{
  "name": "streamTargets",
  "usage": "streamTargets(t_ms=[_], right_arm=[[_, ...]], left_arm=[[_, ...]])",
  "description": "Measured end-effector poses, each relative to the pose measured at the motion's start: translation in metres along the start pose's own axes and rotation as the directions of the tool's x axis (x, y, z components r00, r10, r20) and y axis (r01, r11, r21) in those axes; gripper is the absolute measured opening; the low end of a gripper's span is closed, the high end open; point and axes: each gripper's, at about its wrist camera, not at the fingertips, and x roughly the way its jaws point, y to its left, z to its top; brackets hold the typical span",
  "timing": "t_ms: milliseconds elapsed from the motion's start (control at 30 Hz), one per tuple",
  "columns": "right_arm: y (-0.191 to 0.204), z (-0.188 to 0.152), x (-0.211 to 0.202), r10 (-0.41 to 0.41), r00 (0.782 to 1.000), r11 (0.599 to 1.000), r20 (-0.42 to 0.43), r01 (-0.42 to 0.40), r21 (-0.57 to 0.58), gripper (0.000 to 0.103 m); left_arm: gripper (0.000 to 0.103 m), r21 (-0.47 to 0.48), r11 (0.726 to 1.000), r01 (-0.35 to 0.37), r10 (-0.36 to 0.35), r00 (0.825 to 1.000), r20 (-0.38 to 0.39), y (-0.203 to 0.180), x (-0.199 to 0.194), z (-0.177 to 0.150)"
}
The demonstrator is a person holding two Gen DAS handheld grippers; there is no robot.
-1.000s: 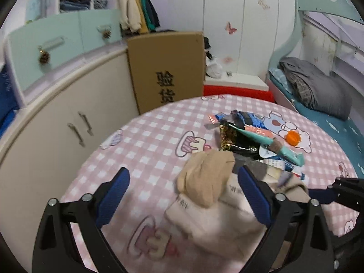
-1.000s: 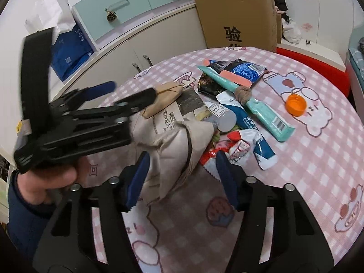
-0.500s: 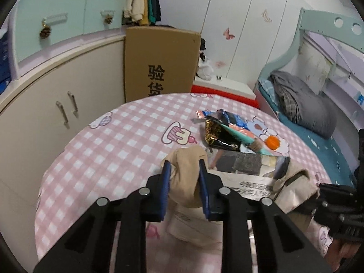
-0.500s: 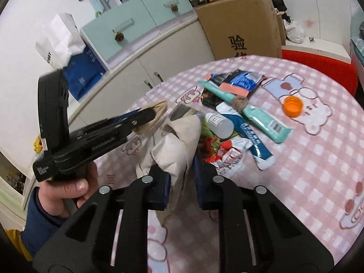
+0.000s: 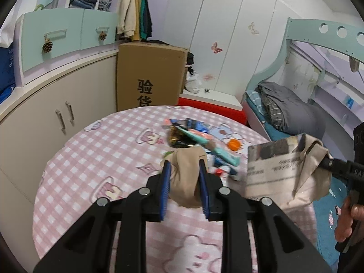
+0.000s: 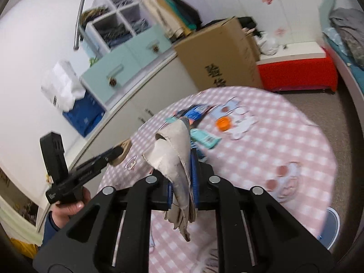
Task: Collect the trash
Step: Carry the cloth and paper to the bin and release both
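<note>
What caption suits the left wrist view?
Left gripper clamps a beige paper bag's corner; right gripper holds its other side above the table.

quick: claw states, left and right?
Left claw: closed on the tan handle end of the paper bag.
Right claw: closed on the other edge of that paper bag, which is lifted off the table.

Left gripper (image 5: 184, 166) clamped tight, tilted downward; right gripper (image 6: 182, 159) pinched closed too, both raised.
</note>
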Motion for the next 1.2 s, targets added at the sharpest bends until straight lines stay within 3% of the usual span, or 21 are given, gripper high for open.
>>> streamTargets(t_ms=[267, 467, 667, 833, 1000, 1200], right_arm=[[-0.037, 0.006, -0.073, -0.063, 0.991, 0.996, 0.118, 0.056, 0.064, 0.013], [-0.080, -0.001, -0.129, -0.145, 0.972, 0.983, 0.187, 0.121, 0.137, 0.013], [-0.137, -0.024, -0.184, -0.277, 0.936, 0.941, 0.216, 0.219, 0.258, 0.013], [-0.188, -0.051, -0.205, -0.399, 0.906, 0.876, 0.139, 0.331, 0.351, 0.013], [-0.241, -0.091, -0.196, -0.463, 0.886, 0.800, -0.001, 0.418, 0.431, 0.013], [-0.309, -0.145, -0.151, -0.441, 0.880, 0.723, -0.177, 0.465, 0.511, 0.013]], left_arm=[[0.023, 0.049, 0.995, 0.085, -0.085, 0.996, 0.008, -0.059, -0.005, 0.000], [0.023, 0.097, 0.981, 0.166, -0.166, 0.986, -0.012, -0.116, 0.002, 0.000], [0.023, 0.169, 0.943, 0.286, -0.280, 0.958, -0.058, -0.196, 0.013, -0.003], [0.023, 0.240, 0.885, 0.398, -0.374, 0.916, -0.143, -0.276, 0.032, -0.025], [0.023, 0.265, 0.842, 0.469, -0.409, 0.877, -0.253, -0.335, 0.060, -0.060], [0.023, 0.256, 0.839, 0.481, -0.356, 0.839, -0.412, -0.380, 0.117, -0.114]])
